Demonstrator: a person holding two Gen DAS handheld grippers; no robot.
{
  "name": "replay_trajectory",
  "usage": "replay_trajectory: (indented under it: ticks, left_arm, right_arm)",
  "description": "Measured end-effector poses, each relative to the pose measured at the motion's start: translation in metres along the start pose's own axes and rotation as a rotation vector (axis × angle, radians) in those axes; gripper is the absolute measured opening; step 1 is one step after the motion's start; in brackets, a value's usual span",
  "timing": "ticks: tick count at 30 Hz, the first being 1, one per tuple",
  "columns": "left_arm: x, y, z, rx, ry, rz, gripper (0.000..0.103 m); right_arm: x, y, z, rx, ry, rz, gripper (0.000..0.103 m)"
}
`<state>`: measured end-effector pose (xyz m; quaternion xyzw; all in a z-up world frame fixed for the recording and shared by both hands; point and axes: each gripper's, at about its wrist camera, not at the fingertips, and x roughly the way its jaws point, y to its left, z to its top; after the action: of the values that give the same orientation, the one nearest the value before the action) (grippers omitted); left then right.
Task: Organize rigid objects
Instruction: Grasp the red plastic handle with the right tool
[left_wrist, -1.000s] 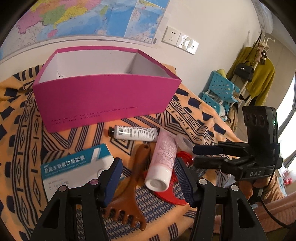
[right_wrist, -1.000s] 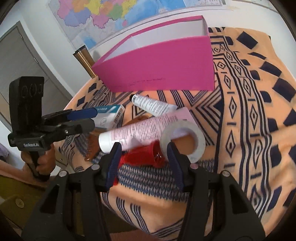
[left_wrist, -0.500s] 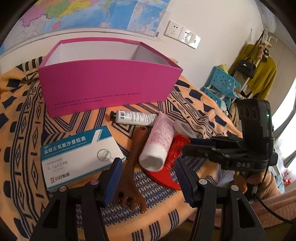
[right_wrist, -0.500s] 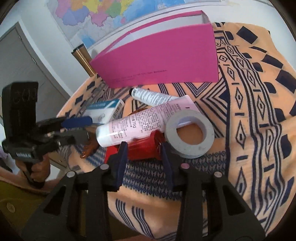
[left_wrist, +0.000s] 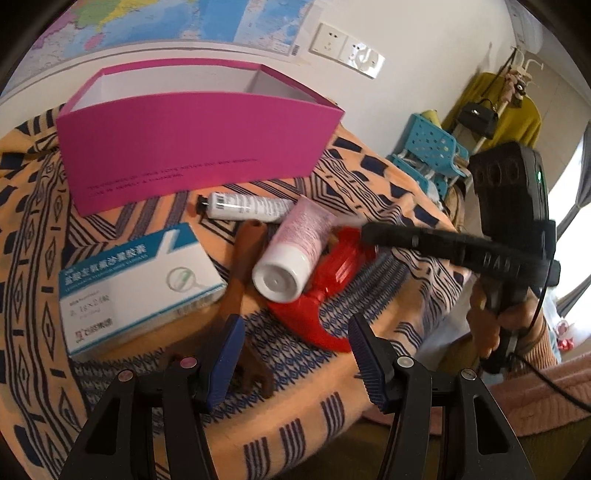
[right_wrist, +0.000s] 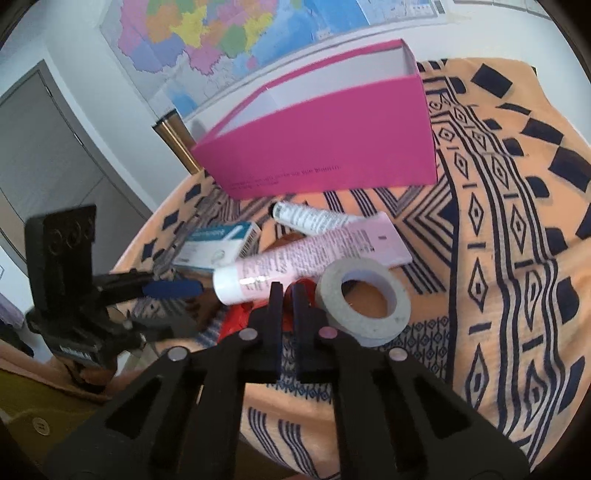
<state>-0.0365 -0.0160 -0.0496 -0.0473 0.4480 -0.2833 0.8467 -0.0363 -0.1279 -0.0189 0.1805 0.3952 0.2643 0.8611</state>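
The red plastic object (left_wrist: 334, 266) lay near the front edge of the table, partly under the pink tube (left_wrist: 295, 247), whose white cap faced our left gripper (left_wrist: 293, 360). We had just been closing the jaws of the right gripper (right_wrist: 289, 295), and they now stood almost together with a sliver of the red piece between the blue pads; whether the pads really pinched it we could not tell. The letters "DAS" showed on that gripper's black body in the left wrist view, and our right hand (left_wrist: 495, 325) was wrapped round its handle, the fingers pointing slantwise down toward the heap.

The left gripper's jaws stood about half apart and held nothing, hovering above the claw end of the brown wooden scratcher (left_wrist: 243, 280).

Just beside the red piece sat the grey tape roll (right_wrist: 364, 297), lying flat. Behind the pink tube lay a small white tube (left_wrist: 245, 206) with a black cap and a barcode. The white and blue medicine box (left_wrist: 136, 288) carried Chinese print and a line like "0.1g×24"; the rest was too blurred to read. The pink box (left_wrist: 192, 147) stood open at the back, with two lines of small capitals on its front that we could not make out. All rested on the orange patterned cloth (right_wrist: 498, 258).
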Motion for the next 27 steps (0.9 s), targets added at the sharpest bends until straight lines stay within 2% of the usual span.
replay_trajectory:
  ticks: [6,9,12,15,19,27]
  left_arm:
    - [0.013,-0.006,0.002,0.006,0.032,-0.058,0.059]
    - [0.022,-0.007,0.005,0.000,0.049,-0.068,0.059]
    - [0.027,-0.008,0.005,-0.002,0.063,-0.064,0.059]
    - [0.031,-0.007,0.003,-0.009,0.082,-0.051,0.059]
    - [0.033,-0.008,0.002,-0.005,0.087,-0.047,0.059]
    - [0.038,-0.013,0.005,-0.004,0.093,-0.034,0.059]
  right_arm:
    - [-0.013,0.006,0.016,-0.010,-0.068,0.063,0.002]
    - [-0.016,0.008,0.023,-0.035,-0.093,0.054,0.002]
    - [-0.009,0.002,0.022,-0.030,-0.045,0.032,0.003]
    - [-0.007,-0.003,0.010,-0.022,-0.005,0.009,0.010]
    - [-0.010,-0.011,-0.008,-0.003,0.031,-0.042,0.035]
    - [-0.011,-0.008,-0.018,-0.022,0.039,-0.067,0.042]
